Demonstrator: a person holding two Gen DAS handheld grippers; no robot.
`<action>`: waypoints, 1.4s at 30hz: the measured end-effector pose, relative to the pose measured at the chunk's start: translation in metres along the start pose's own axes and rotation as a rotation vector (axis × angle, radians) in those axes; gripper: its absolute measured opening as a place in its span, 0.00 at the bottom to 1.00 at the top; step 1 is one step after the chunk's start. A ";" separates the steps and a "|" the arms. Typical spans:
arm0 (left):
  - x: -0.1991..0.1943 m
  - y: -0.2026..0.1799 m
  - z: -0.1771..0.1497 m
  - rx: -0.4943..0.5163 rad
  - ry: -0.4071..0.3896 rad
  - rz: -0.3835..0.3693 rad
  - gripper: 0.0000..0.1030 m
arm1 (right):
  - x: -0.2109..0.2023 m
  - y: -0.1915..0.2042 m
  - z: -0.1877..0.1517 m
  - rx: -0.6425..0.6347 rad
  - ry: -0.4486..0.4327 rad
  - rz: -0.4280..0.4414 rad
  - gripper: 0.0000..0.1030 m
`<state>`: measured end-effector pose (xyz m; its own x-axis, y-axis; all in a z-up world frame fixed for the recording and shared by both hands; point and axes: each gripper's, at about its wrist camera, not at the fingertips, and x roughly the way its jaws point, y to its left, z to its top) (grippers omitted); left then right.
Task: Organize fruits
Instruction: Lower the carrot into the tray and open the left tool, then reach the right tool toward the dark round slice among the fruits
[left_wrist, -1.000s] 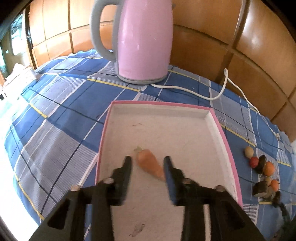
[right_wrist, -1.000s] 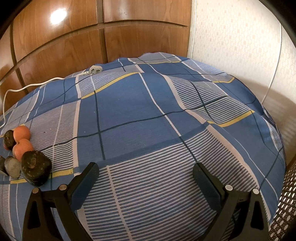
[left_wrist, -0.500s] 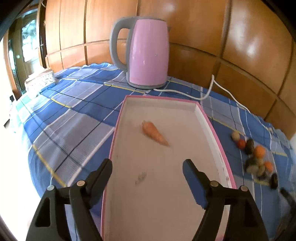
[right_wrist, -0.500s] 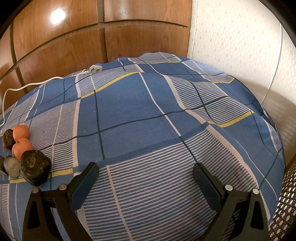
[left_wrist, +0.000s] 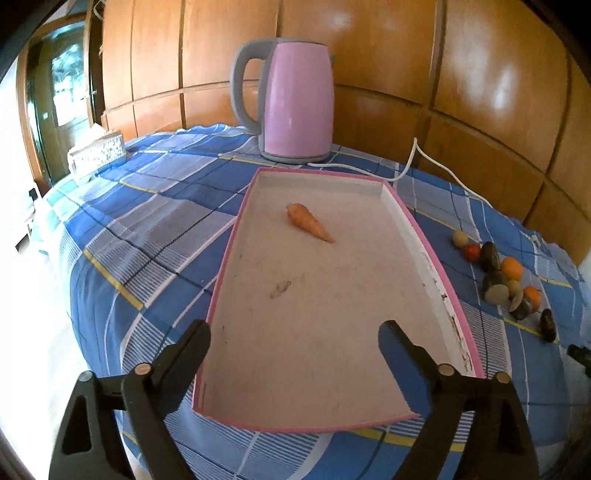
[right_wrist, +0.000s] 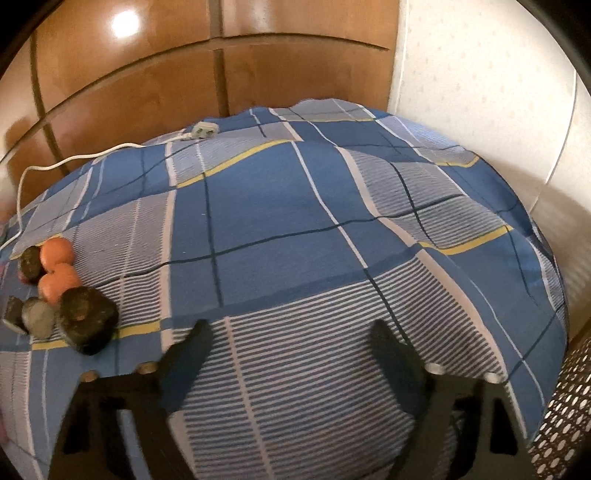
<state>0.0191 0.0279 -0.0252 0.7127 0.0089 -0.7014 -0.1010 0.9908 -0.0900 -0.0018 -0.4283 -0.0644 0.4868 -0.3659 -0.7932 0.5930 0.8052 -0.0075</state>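
Observation:
A small orange carrot (left_wrist: 309, 222) lies alone in the far half of the pink-rimmed white tray (left_wrist: 428, 254). My left gripper (left_wrist: 294, 339) hangs over the tray's near end, well back from the carrot, its jaws opening with nothing between them. A cluster of small toy fruits (left_wrist: 503, 275) sits on the cloth right of the tray. In the right wrist view the same cluster, two orange balls (right_wrist: 56, 266) and a dark lump (right_wrist: 86, 319), lies at the left. My right gripper (right_wrist: 290, 338) hovers over bare cloth to their right, jaws closing on nothing.
A pink electric kettle (left_wrist: 291, 101) stands behind the tray, its white cord (left_wrist: 439, 166) trailing right to a plug (right_wrist: 204, 130). A tissue box (left_wrist: 96, 153) sits far left. Wooden panels (left_wrist: 406, 48) back the checked blue tablecloth (right_wrist: 280, 210); a perforated basket (right_wrist: 561, 417) is at the right edge.
My left gripper let go of the carrot, opened wide and drew back toward the tray's near end. My right gripper's jaws narrowed a little while it stayed in place.

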 end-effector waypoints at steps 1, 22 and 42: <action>0.000 0.000 0.000 -0.004 0.001 -0.003 0.91 | -0.004 0.003 0.000 -0.006 -0.006 0.011 0.79; -0.003 0.011 -0.005 -0.046 -0.001 -0.024 0.93 | -0.042 0.145 0.008 -0.206 0.100 0.438 0.48; -0.002 0.012 -0.005 -0.057 0.004 -0.033 0.94 | -0.038 0.148 -0.007 -0.272 0.088 0.432 0.08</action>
<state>0.0127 0.0394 -0.0286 0.7134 -0.0239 -0.7004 -0.1170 0.9813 -0.1526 0.0634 -0.2920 -0.0394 0.5875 0.0586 -0.8071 0.1557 0.9705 0.1838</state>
